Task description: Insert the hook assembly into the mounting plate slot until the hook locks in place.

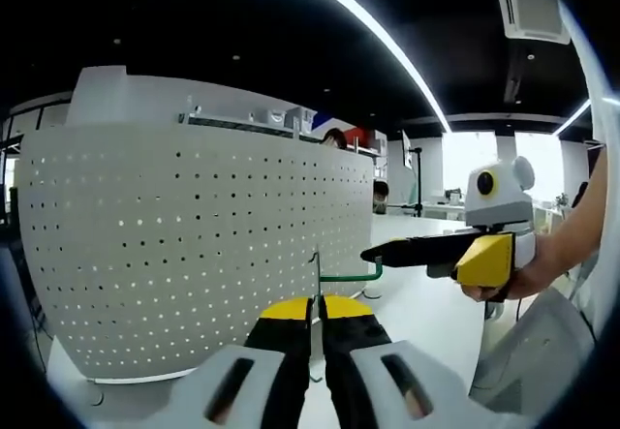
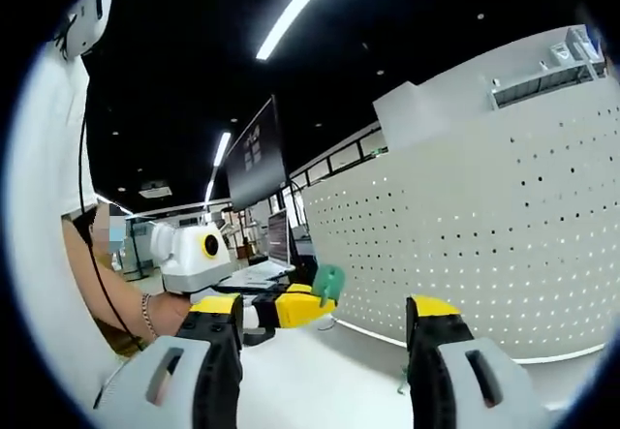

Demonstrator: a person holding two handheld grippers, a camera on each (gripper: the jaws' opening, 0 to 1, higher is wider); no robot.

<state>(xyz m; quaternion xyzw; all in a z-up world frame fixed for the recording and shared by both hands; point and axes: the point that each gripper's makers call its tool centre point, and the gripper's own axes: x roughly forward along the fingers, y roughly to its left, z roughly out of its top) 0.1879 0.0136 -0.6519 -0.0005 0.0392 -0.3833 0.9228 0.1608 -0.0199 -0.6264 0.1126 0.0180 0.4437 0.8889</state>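
Observation:
My left gripper [image 1: 317, 305] is shut on the hook assembly [image 1: 317, 272], a thin metal strip standing upright between the yellow-tipped jaws, with a green hook [image 1: 353, 276] reaching out to its right. Just behind it stands the white perforated mounting plate [image 1: 194, 235]. My right gripper [image 1: 407, 251] comes in from the right, its black jaw tips close to the green hook's end. In the right gripper view my right gripper [image 2: 327, 327] is open, jaws wide apart with nothing between them. Beyond them the left gripper [image 2: 291, 308] holds the green hook [image 2: 327, 281] beside the mounting plate [image 2: 484, 226].
The plate stands on a white table [image 1: 426, 303]. A person's hand [image 1: 528, 279] holds the right gripper, and an arm with a bracelet [image 2: 145, 318] holds the left one. Monitors [image 2: 257, 153] and desks lie behind.

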